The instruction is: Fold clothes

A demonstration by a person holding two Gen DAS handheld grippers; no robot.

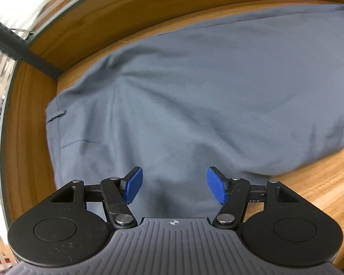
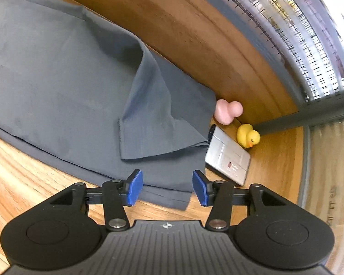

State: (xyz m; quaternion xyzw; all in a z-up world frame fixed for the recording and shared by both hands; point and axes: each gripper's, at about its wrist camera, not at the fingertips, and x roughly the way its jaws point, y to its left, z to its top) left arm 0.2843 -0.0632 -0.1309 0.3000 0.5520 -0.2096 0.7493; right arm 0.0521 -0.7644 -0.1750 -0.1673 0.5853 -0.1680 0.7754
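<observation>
Wooden table (image 1: 321,183) bears grey trousers (image 1: 195,91) beneath both grippers' released, empty jaws.

Counter (image 2: 23,171) — light wood grain, bounded at the back by a raised wooden ledge (image 2: 195,34). In the right wrist view, three items sit near the far right corner: a yellow rubber duck (image 2: 247,136), upright; a pink rounded object (image 2: 228,111) just behind it, kind unclear; a flat silver case (image 2: 228,157) lying beside the duck. Wire mesh (image 2: 293,34) and a grey frame post (image 2: 309,114) stand beyond the ledge.
</observation>
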